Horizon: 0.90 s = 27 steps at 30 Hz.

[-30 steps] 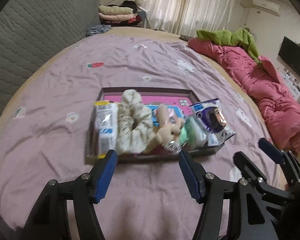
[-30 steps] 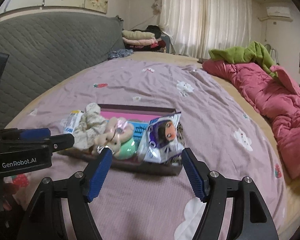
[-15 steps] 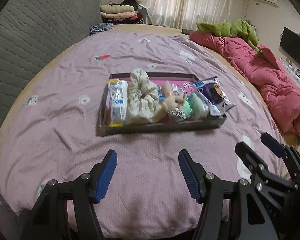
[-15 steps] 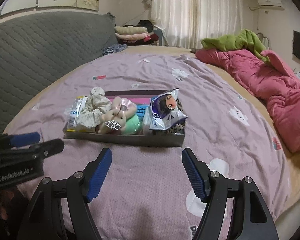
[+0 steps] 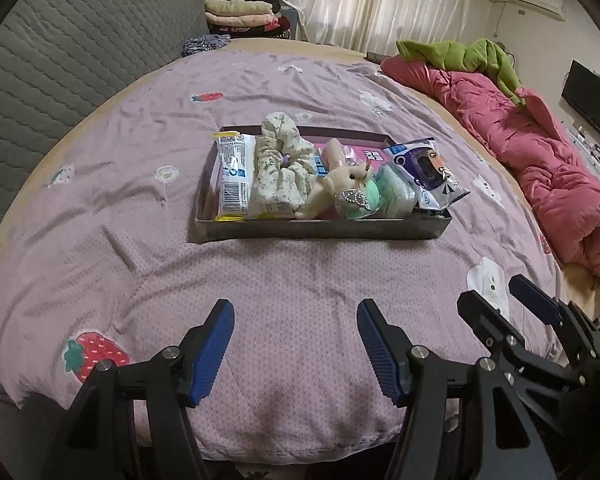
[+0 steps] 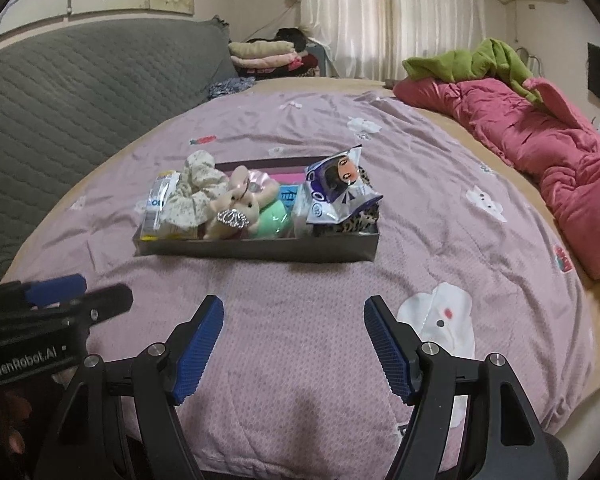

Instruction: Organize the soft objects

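Observation:
A shallow dark tray [image 5: 320,230] [image 6: 256,249] lies mid-bed on the lilac quilt. It holds a white snack packet [image 5: 235,174], a floral scrunchie [image 5: 282,168] [image 6: 196,196], a beige plush bunny [image 5: 336,188] [image 6: 230,212] wearing a sparkly tiara, a mint-green soft item [image 5: 384,192] [image 6: 274,218], a purple cartoon-printed packet [image 5: 428,172] [image 6: 338,190] and leopard-print fabric [image 6: 360,212]. My left gripper [image 5: 294,322] hangs open over bare quilt, well short of the tray. My right gripper [image 6: 293,316] is open too, nothing between its fingers. Each gripper shows in the other's view.
A rumpled pink duvet [image 5: 540,152] with a green garment [image 5: 464,54] on it lines the right side of the bed. A grey quilted headboard [image 5: 60,60] runs along the left. Folded clothes [image 5: 240,14] are stacked at the far end by the curtains.
Both grippers have drawn back from the tray, which now sits farther off and smaller in both views. Their jaws stayed open throughout. The tray's contents have not shifted.

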### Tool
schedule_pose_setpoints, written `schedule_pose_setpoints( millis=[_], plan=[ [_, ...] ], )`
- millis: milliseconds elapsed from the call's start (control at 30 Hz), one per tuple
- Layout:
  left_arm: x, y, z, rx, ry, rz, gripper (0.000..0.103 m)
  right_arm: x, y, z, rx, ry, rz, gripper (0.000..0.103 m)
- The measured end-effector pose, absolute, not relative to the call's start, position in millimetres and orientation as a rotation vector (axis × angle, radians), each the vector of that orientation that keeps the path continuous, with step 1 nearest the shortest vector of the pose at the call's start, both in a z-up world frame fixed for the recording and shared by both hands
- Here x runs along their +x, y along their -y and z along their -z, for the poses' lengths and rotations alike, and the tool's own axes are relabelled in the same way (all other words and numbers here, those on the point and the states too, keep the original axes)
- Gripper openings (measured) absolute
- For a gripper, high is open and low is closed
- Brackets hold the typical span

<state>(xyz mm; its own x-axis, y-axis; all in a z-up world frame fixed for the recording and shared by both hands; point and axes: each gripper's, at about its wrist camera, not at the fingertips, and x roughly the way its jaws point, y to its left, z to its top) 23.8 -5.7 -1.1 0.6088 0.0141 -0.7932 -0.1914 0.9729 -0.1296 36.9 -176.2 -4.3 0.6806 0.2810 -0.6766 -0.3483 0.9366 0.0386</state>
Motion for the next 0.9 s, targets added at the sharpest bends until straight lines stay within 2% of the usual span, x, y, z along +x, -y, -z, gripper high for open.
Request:
schedule_pose_setpoints(
  millis=[900],
  plan=[
    [32.8,5.2,17.4,-0.208,-0.967,-0.134,0.063,40.0,167.1,14.0,-0.123,-0.769,-0.389,0.074]
  ],
)
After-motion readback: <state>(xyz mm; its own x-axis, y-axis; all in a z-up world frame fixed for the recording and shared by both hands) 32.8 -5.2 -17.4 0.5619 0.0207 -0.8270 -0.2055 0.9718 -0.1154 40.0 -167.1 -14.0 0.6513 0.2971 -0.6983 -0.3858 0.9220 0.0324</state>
